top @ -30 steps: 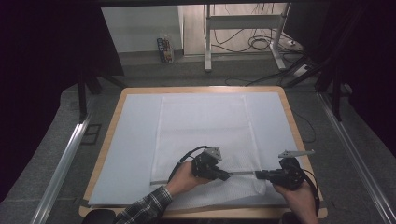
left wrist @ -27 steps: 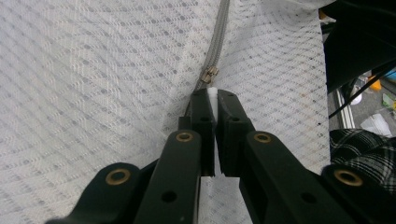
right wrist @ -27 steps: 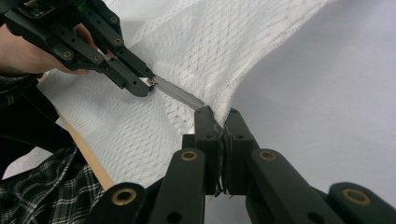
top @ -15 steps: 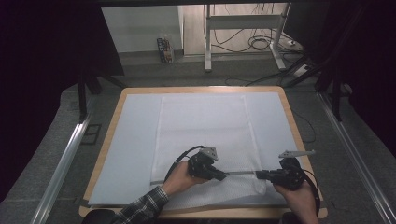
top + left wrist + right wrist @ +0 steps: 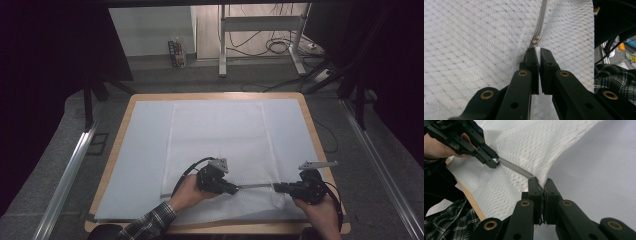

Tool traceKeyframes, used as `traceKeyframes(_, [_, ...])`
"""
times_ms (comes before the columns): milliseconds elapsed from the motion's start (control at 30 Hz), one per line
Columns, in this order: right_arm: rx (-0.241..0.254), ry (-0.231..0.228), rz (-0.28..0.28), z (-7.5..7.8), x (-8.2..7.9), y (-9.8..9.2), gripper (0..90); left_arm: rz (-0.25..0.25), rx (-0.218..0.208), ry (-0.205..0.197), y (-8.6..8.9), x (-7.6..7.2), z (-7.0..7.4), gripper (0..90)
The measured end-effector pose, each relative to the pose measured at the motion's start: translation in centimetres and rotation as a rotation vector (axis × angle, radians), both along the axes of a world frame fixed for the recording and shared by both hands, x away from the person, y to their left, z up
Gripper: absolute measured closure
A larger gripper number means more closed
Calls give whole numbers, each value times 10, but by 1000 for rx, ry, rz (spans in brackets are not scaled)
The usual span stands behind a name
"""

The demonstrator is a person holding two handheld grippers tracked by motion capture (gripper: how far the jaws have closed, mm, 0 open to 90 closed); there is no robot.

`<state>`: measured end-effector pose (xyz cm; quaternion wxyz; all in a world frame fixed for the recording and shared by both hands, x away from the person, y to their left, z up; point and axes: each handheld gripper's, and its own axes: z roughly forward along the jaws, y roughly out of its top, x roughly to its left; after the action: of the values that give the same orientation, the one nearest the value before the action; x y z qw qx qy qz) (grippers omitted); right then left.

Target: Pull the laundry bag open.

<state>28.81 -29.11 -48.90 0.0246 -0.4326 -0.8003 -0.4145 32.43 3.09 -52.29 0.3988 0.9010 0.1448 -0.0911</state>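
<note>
left gripper [image 5: 235,189]: clenched on the zipper pull [image 5: 537,49], for drawing it along the zipper [image 5: 255,186];
right gripper [image 5: 276,187]: clenched on the mesh bag [image 5: 220,145] at its near right end, so the zipper is kept taut

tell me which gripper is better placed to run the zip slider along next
Left, probably. The left gripper is shut on the zip pull just behind the slider; the right gripper is clamped on the mesh bag's zip end, anchoring it.

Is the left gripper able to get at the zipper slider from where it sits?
Probably yes: the left gripper, shut on the pull tab, sits right below the zipper slider, nothing between.
</note>
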Motion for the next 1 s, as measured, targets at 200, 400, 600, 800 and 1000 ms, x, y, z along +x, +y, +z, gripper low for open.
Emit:
traceKeyframes(200, [-1, -2, -5, 0, -1, -2, 861, 18, -13, 16, 7, -1, -2, 869])
traceKeyframes(400, [-8, -4, -1, 1, -2, 0, 861, 17, -2, 11, 11, -3, -1, 869])
traceKeyframes(600, [-4, 2, 0, 0, -2, 0, 860, 25, -9, 23, 17, -3, -2, 869])
traceKeyframes(800, [-12, -3, -1, 0, -2, -1, 861, 26, -3, 20, 21, -5, -2, 868])
traceKeyframes(1000, [-23, -7, -2, 1, -3, 0, 860, 28, -1, 16, 24, -7, -2, 869])
